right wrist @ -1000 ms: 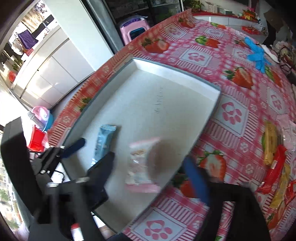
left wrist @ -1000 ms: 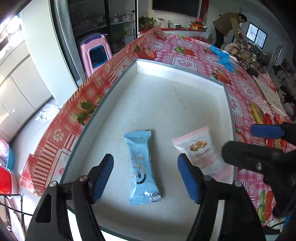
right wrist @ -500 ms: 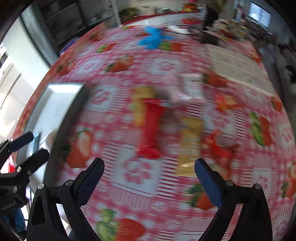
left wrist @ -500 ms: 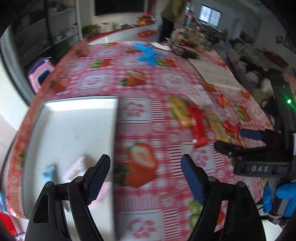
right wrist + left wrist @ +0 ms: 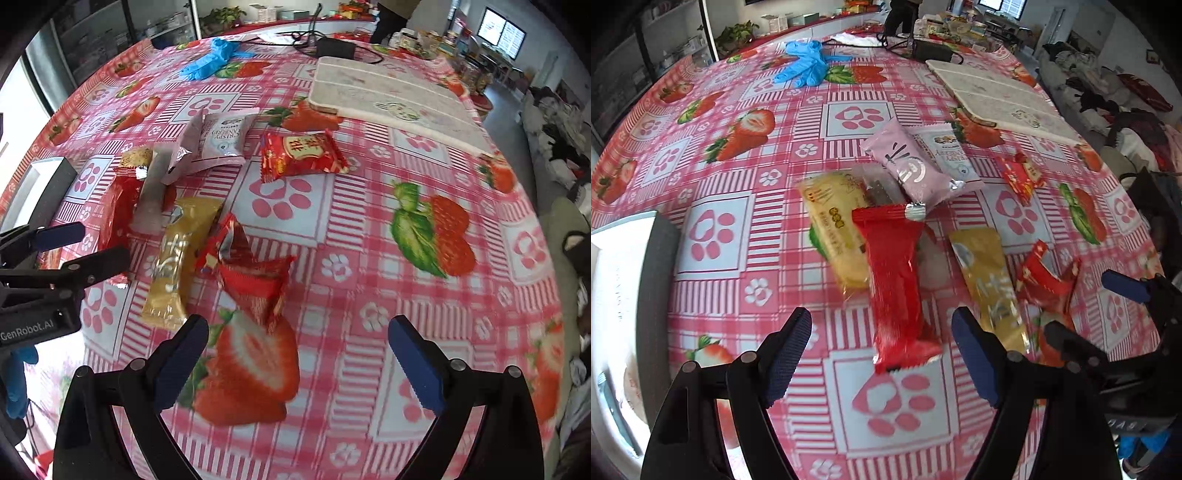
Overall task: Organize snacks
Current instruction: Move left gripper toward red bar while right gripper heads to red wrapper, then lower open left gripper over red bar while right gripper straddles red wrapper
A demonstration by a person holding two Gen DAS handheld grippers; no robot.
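A: Left wrist view. Left hand-held gripper [image 5: 882, 354] spread wide, nothing between the fingers, hovering over the counter [image 5: 713, 177] with its strawberry-check cloth. Long red packet [image 5: 895, 280] lies straight ahead, its near end between the fingertips. Yellow packet [image 5: 834, 236] just left of it, partly under it; gold packet [image 5: 988, 280] just right. Pink packet [image 5: 910, 166] rests farther back, across a white one [image 5: 951, 155]. Tray [image 5: 613, 280] at the left edge.

B: And the other tool there?

A: Right hand-held gripper [image 5: 1108, 314] enters from the right, also parted, near a crumpled red wrapper [image 5: 1047, 280].

B: Right wrist view?

A: Right hand-held gripper [image 5: 297, 354] spread, empty. The crumpled red wrapper [image 5: 255, 280] sits just ahead of its left finger; gold packet [image 5: 177, 258] beside that. A flat red packet [image 5: 301, 155] lies apart, farther back. Left hand-held gripper [image 5: 88, 247] at left, parted. Blue gloves [image 5: 210, 61] and a white mat [image 5: 388, 96] at the far end.
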